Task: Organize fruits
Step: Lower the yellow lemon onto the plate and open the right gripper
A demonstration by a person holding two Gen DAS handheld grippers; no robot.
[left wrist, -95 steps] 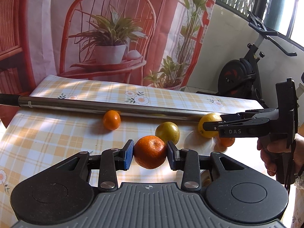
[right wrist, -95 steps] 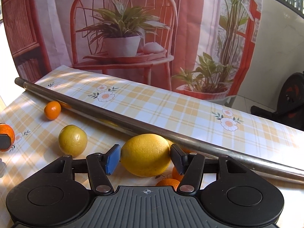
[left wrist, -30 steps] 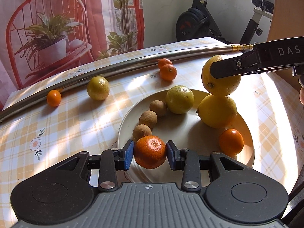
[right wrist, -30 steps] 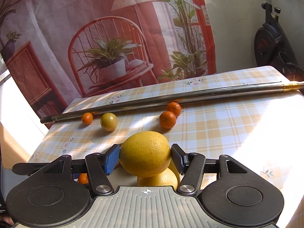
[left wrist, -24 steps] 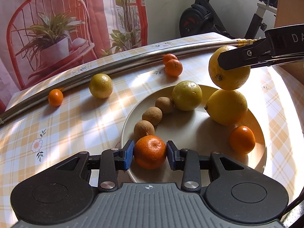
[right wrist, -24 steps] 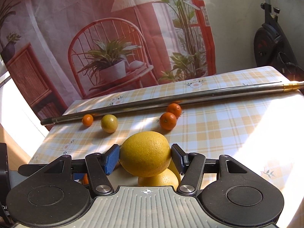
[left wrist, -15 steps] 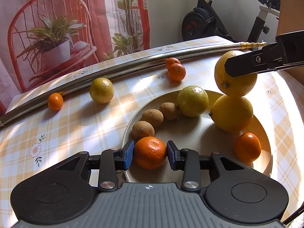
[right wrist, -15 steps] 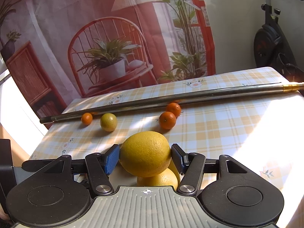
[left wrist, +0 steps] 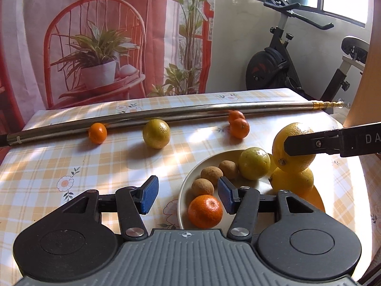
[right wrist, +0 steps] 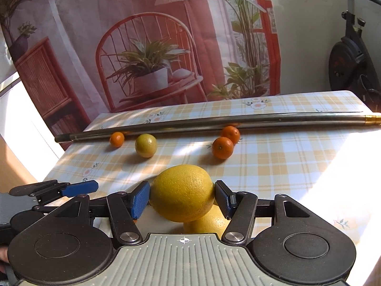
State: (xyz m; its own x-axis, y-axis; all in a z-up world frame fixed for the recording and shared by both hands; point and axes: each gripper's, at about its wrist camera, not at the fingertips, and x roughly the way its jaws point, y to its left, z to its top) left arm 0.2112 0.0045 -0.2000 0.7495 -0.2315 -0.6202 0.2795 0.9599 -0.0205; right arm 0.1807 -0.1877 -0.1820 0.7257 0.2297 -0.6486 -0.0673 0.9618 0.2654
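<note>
Left wrist: left tongs (left wrist: 187,191) agape; right tongs (right wrist: 182,197) seemingly pinch lemon (right wrist: 182,192).

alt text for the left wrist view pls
The left gripper is open over a tangerine lying on the plate, which also holds other fruit. The right gripper grips a lemon above another lemon.
</note>
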